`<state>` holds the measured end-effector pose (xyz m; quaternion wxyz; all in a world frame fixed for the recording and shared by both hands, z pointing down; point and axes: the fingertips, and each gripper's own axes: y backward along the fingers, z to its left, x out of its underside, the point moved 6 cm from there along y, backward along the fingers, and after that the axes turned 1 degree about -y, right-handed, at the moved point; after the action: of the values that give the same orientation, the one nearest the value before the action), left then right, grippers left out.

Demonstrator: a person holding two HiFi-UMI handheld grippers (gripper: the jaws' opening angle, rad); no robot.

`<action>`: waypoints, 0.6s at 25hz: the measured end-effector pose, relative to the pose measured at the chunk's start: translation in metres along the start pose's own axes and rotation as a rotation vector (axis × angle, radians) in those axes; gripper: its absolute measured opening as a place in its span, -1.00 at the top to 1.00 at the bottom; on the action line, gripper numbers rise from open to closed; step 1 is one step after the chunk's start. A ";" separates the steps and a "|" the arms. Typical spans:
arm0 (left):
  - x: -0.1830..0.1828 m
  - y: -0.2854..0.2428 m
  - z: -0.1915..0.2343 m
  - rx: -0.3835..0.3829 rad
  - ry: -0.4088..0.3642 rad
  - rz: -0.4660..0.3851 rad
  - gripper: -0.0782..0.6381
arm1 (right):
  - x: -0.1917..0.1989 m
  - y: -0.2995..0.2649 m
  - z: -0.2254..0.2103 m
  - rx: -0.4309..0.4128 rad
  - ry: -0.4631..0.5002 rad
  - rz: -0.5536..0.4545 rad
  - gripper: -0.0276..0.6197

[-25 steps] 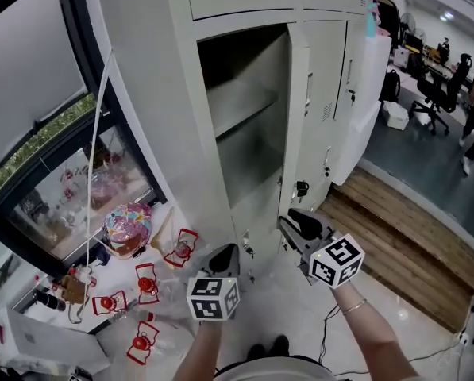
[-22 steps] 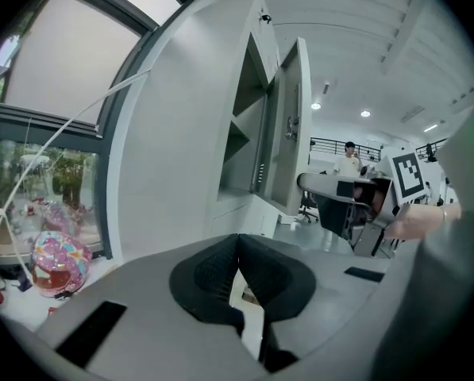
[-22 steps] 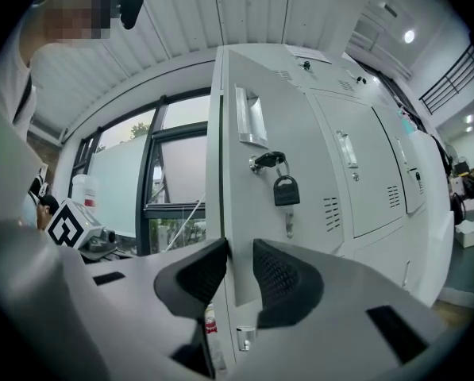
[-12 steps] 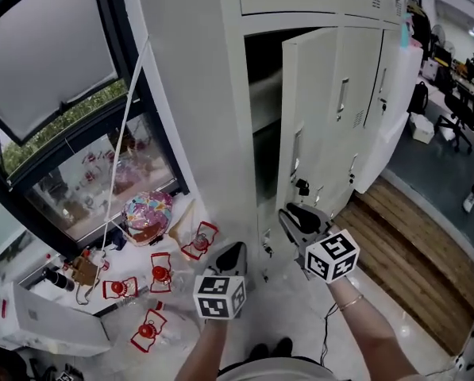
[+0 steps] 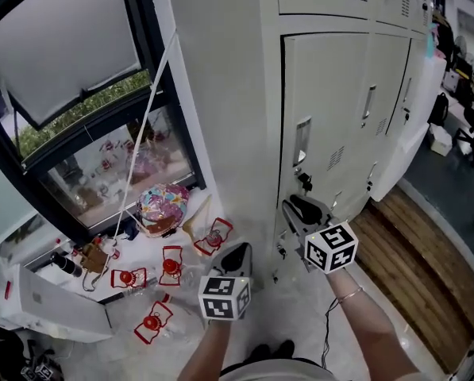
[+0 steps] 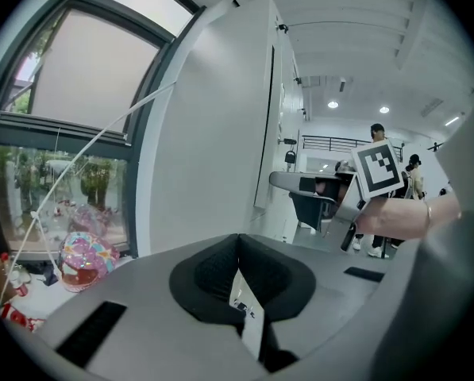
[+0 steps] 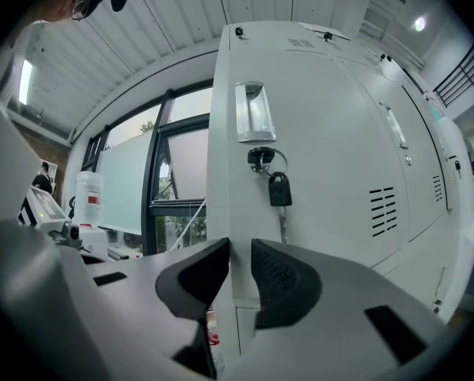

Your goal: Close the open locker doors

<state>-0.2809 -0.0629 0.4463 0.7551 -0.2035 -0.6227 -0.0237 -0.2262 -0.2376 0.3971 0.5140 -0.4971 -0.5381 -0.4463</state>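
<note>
The tall white locker door (image 5: 332, 125) stands flush in its frame, with a recessed handle (image 5: 302, 141) and a small padlock on a key ring (image 5: 303, 182) below it. My right gripper (image 5: 294, 206) points at the door's lower part, just under the padlock. Its jaws are closing, a narrow gap is left and nothing is between the pads. In the right gripper view the door (image 7: 340, 133), handle (image 7: 252, 111) and padlock (image 7: 278, 189) fill the space beyond the right gripper (image 7: 240, 252). My left gripper (image 5: 238, 252) hangs lower to the left, shut and empty, as the left gripper view (image 6: 238, 240) shows.
More shut locker doors (image 5: 391, 94) run to the right. A wooden step (image 5: 403, 252) lies at the right. Several red lanterns (image 5: 171, 267) and a colourful ball (image 5: 162, 207) litter the floor under the window (image 5: 78, 109). A white box (image 5: 46, 308) sits at the lower left.
The locker door has swung from wide open to flush against its frame. My right gripper stayed by its lower part, and its jaws have narrowed a little.
</note>
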 end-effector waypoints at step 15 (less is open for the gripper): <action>0.002 0.010 0.020 -0.054 0.017 -0.008 0.73 | 0.003 -0.024 0.001 -0.009 -0.009 0.017 0.76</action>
<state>-0.2960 -0.0464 0.4478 0.7545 -0.2212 -0.6162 -0.0450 -0.2501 -0.2388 0.4010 0.5132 -0.5059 -0.5342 -0.4420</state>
